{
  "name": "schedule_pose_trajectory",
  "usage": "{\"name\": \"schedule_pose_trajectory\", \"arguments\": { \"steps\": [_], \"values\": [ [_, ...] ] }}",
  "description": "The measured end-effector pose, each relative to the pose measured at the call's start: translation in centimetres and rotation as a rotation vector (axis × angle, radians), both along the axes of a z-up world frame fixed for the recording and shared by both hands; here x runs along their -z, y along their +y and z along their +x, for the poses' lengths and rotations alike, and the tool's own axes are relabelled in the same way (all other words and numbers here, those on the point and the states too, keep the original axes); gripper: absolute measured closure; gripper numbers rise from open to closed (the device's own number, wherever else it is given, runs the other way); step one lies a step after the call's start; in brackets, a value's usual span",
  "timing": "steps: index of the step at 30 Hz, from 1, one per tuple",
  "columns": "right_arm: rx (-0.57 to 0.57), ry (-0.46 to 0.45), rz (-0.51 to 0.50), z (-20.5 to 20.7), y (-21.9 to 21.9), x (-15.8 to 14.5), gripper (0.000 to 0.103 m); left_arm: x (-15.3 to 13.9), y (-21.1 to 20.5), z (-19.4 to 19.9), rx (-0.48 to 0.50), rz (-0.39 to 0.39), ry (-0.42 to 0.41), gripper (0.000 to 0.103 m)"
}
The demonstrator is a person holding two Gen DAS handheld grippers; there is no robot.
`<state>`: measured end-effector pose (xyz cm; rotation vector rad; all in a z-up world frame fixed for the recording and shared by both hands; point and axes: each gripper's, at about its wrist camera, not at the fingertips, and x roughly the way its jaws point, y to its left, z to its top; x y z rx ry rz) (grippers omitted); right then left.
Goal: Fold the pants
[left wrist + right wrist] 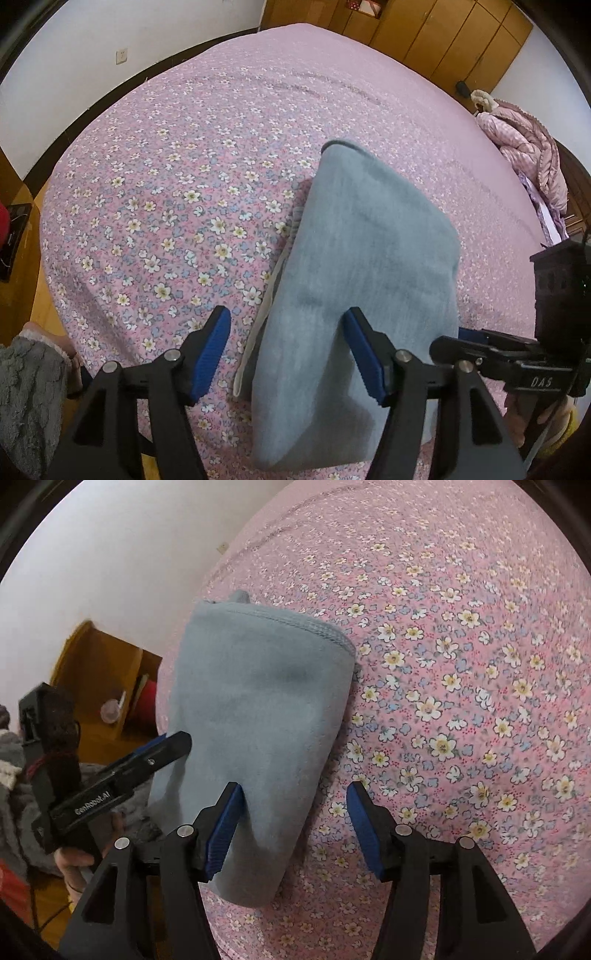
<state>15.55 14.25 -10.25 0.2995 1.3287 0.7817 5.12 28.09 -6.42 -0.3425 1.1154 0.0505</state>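
The blue-grey pants [362, 258] lie folded into a long thick bundle on the pink flowered bedspread [166, 166], near the bed's front edge. A pale waistband strip shows along the bundle's left side. My left gripper [288, 350] is open and hovers over the bundle's near end, nothing pinched between its blue pads [212, 350]. In the right wrist view the same pants [251, 709] sit left of centre. My right gripper [293, 827] is open too, its left pad against the bundle's right edge. Each gripper appears beside the other: the right gripper [452, 339], the left gripper [177, 742].
A pink padded jacket [528, 147] is heaped at the bed's far right. Wooden wardrobes [443, 33] stand behind the bed. A wooden bedside shelf [96, 672] stands by the white wall. A grey fleece sleeve [29, 391] and a hand [74, 864] are close by.
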Motion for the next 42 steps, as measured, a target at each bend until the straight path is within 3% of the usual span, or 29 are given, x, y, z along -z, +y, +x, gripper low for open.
{"name": "schedule_pose_trajectory", "arguments": {
  "steps": [4, 9, 14, 16, 18, 19, 20, 26, 29, 32, 42],
  "values": [
    [0.0, -0.004, 0.044, -0.4, -0.6, 0.4, 0.037, 0.4, 0.1, 0.3, -0.002, -0.018, -0.002, 0.034],
    [0.002, 0.0, 0.151, -0.7, -1.9, 0.9, 0.016, 0.8, 0.1, 0.3, -0.004, -0.039, -0.013, 0.032],
    [-0.044, -0.07, 0.084, -0.9, -0.4, -0.2, 0.013, 1.4, 0.5, 0.1, -0.012, -0.115, -0.022, 0.031],
    [-0.042, -0.114, 0.089, -0.8, 0.2, -0.3, 0.018, 1.6, 0.4, 0.0, -0.01, -0.144, -0.024, 0.031],
    [-0.037, -0.159, 0.062, -0.9, 0.6, -0.4, 0.037, 1.8, 0.3, -0.2, -0.006, -0.154, -0.033, 0.031],
    [-0.037, -0.175, 0.045, -0.9, 0.6, -0.5, 0.041, 1.8, 0.2, -0.3, -0.004, -0.16, -0.036, 0.032],
    [-0.04, -0.179, 0.043, -0.7, 0.6, -0.5, 0.046, 1.9, 0.0, -0.4, 0.002, -0.176, -0.039, 0.04],
    [-0.016, -0.121, 0.121, 0.2, -1.0, -0.8, 0.068, 0.8, -1.1, -1.0, 0.003, -0.142, -0.06, 0.055],
    [-0.032, -0.146, 0.13, -0.2, -1.8, -1.9, 0.071, -0.2, -1.3, -1.6, -0.016, -0.139, -0.076, 0.064],
    [-0.033, -0.199, 0.109, -0.5, -3.0, -3.4, 0.071, -1.0, -1.8, -2.1, -0.018, -0.186, -0.097, 0.07],
    [0.032, -0.248, 0.087, -0.2, -10.3, -7.1, 0.071, -3.5, -7.7, -1.7, 0.045, -0.262, -0.156, 0.072]
  ]
}}
